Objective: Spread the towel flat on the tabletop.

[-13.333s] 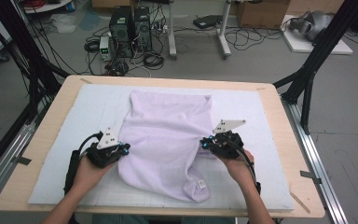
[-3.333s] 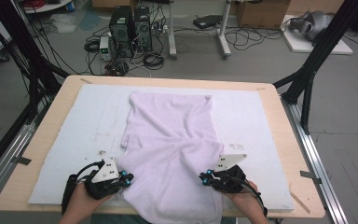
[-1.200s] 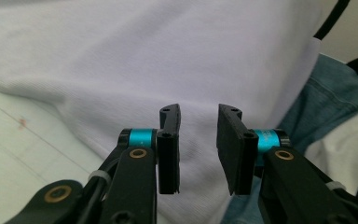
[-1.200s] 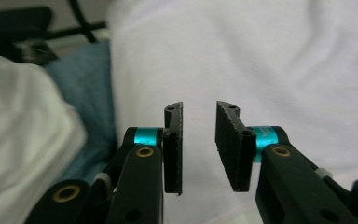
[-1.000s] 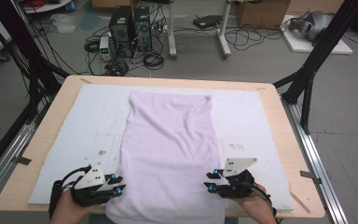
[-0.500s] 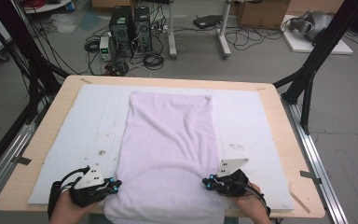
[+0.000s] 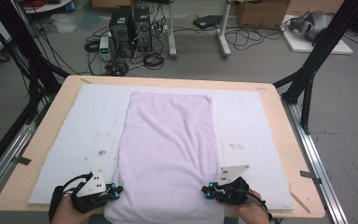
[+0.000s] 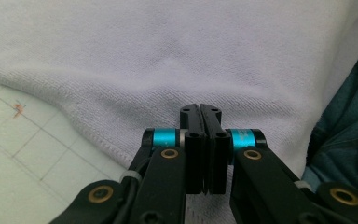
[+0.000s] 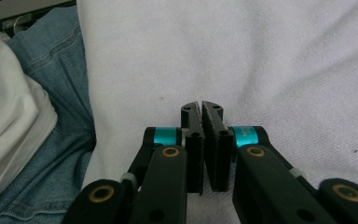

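Evidently towel [image 7: 170, 154] soft, light, limp, drapes over table [image 7: 279, 121] edge; left gripper [image 7: 114, 192], right gripper [image 7: 207, 191] jaws clenched on near corners; best hold: hemmed corners.

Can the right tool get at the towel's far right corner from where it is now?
Probably yes: right tool is shut at the towel's near edge, and only bare mat lies alongside the towel up to that far corner.

Even, bright lighting; gripper views perhaps slightly soft.
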`<state>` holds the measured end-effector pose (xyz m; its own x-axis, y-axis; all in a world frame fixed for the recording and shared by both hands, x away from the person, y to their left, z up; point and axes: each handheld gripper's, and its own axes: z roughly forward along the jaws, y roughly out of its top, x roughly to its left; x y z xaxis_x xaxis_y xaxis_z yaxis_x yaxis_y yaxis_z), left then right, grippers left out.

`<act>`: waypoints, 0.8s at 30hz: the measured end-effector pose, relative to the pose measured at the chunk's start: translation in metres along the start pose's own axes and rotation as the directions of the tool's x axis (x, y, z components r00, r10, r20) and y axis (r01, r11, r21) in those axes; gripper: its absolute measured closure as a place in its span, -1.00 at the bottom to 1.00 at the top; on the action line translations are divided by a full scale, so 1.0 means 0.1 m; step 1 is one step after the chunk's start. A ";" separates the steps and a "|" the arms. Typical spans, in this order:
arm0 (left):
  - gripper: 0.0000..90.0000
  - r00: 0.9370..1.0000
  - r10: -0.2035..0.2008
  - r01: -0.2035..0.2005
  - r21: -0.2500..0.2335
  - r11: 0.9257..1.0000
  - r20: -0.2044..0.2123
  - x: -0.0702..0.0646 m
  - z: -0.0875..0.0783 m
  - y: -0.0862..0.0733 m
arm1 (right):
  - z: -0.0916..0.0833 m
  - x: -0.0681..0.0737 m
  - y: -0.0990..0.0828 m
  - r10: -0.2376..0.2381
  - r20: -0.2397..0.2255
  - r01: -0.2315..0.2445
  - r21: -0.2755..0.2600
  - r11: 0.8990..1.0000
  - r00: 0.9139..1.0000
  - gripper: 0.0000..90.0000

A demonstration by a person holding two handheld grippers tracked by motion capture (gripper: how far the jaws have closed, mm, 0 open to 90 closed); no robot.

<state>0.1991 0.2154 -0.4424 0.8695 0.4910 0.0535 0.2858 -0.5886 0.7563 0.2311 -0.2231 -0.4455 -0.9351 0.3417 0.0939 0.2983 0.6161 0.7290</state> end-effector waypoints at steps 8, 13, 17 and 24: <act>0.97 0.999 -0.030 0.029 -0.027 0.999 -0.014 -0.04 -0.19 -0.09 | -0.05 0.08 -0.01 -0.011 -0.018 0.011 0.003 1.000 1.000 0.98; 0.96 0.999 -0.039 0.039 -0.041 0.998 -0.010 -0.07 -0.22 -0.11 | -0.12 0.12 0.00 -0.003 -0.014 0.003 -0.020 1.000 1.000 0.92; 0.48 0.995 -0.087 0.092 -0.110 0.990 0.050 -0.07 -0.21 0.02 | -0.07 0.15 0.10 0.014 -0.021 -0.016 -0.060 0.998 1.000 0.38; 0.55 0.999 0.013 -0.013 -0.001 1.000 0.050 -0.11 0.15 0.10 | 0.22 0.24 0.16 -0.080 -0.036 0.080 -0.007 0.997 0.996 0.72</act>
<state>0.1979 0.1947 -0.4450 0.8921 0.4508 0.0304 0.2745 -0.5941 0.7561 0.2175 -0.1893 -0.4468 -0.9623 0.2653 0.0596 0.2212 0.6365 0.7388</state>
